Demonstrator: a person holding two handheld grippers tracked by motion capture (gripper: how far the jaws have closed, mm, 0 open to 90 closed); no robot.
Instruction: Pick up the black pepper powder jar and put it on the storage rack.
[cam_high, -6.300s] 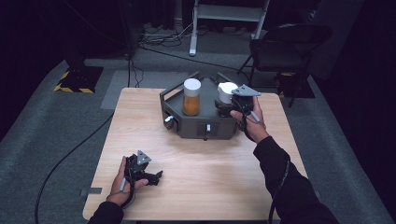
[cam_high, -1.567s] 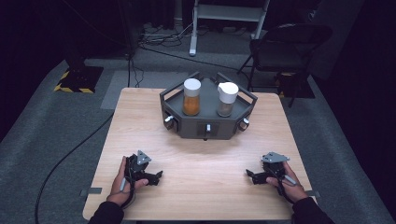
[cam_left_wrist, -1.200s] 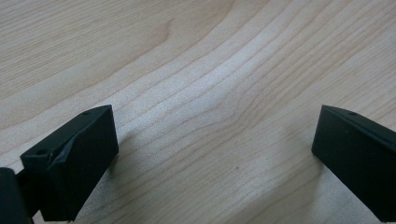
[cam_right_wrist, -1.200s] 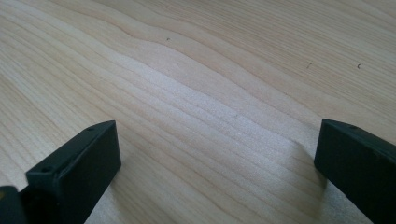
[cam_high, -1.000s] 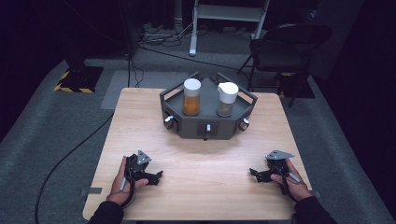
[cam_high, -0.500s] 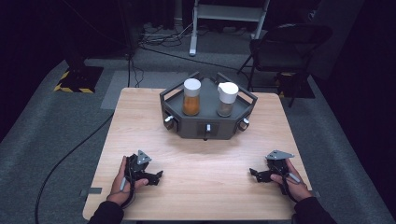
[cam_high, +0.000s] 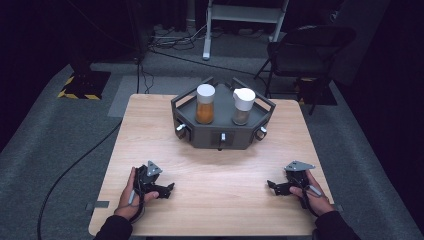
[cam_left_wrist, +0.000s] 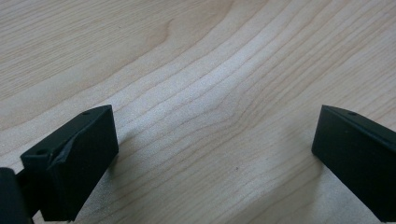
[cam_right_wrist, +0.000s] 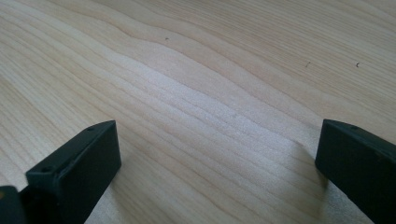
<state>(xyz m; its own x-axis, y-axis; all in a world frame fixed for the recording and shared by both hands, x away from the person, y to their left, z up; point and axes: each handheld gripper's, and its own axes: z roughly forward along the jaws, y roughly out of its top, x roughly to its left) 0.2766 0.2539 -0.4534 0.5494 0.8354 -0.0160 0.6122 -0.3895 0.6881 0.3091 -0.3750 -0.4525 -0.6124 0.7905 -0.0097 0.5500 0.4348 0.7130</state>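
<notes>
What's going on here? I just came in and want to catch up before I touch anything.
A person sits at a wooden table with a gripper in each hand. The left gripper and right gripper both rest low on the near part of the table, jaws wide open, holding nothing. Farther back stands a dark six-sided rack with two white-lidded jars: one with orange contents, one with darker contents. Neither gripper is near them.
</notes>
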